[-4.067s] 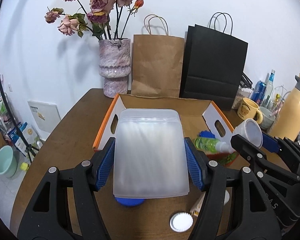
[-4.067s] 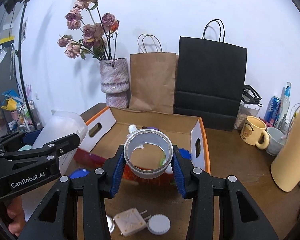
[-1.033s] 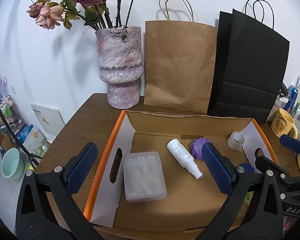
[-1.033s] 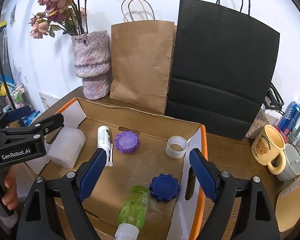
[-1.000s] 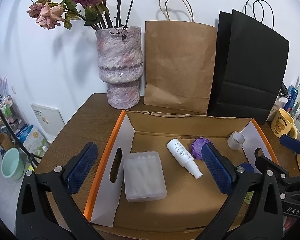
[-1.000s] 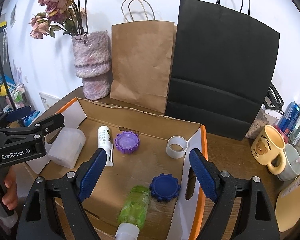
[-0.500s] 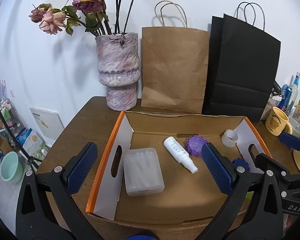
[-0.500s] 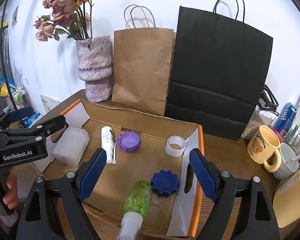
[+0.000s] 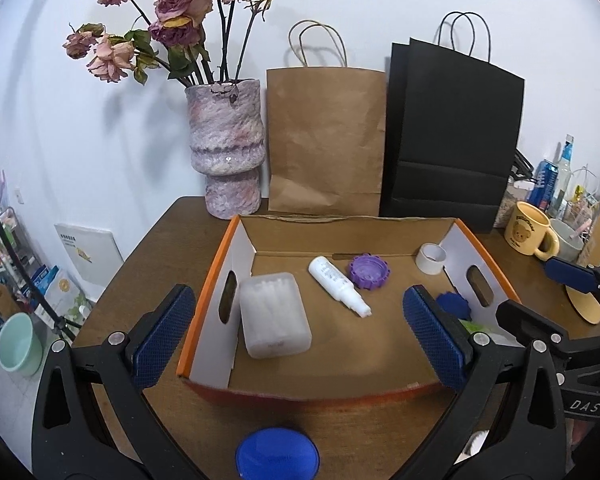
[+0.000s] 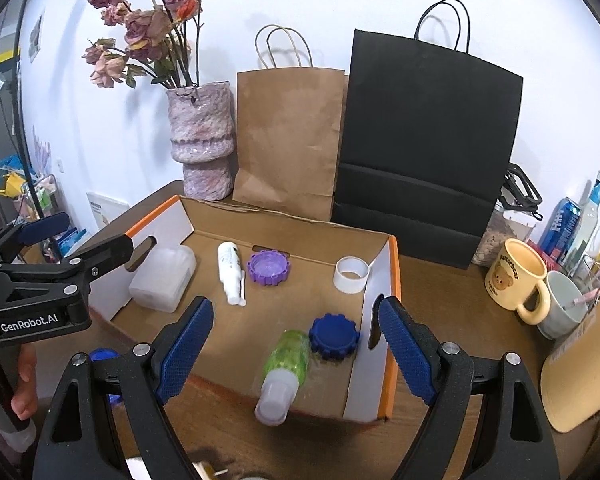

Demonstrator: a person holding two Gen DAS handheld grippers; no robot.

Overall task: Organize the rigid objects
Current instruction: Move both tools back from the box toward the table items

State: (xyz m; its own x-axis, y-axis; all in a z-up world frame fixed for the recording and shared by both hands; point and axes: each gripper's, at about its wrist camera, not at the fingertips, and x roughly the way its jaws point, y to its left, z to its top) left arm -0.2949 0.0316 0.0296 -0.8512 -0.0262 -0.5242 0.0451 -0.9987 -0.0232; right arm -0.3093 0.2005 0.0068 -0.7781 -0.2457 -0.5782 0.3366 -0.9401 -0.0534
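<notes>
Left wrist view: the left gripper [image 9: 300,332] has its jaws spread wide with nothing between them, its blue cross-hatched pads framing the box [image 9: 216,272]. The box is a shallow cardboard tray, orange-edged, with white end walls cut by slot handles, set on the brown wooden surface [image 9: 156,248]. Inside lie a frosted rectangular tub [image 9: 274,315] at the left end, a white cylindrical bottle [image 9: 338,285] on its side, a ridged purple lid [image 9: 369,271] just beside it, and a roll of white tape [image 9: 431,258] in the far right corner. A round blue cap [image 9: 277,455] sits on the surface outside the near wall. A second blue lid [image 9: 454,305] is only partly visible behind the right pad.

Right wrist view: the right gripper [image 10: 296,348] is likewise wide open and empty. This view alone shows the ridged blue lid [image 10: 334,336] whole, and a green bottle [image 10: 286,366] with a translucent cap lying over the box's near edge. A hand [image 10: 22,392] holds the left gripper's handle. A yellow mug [image 10: 516,278] stands well to the right.

Against four seconds ago: the tub and the tape, then clamped in the left and right jaws, now rest in the box. Both grippers sit farther back than a second ago.
</notes>
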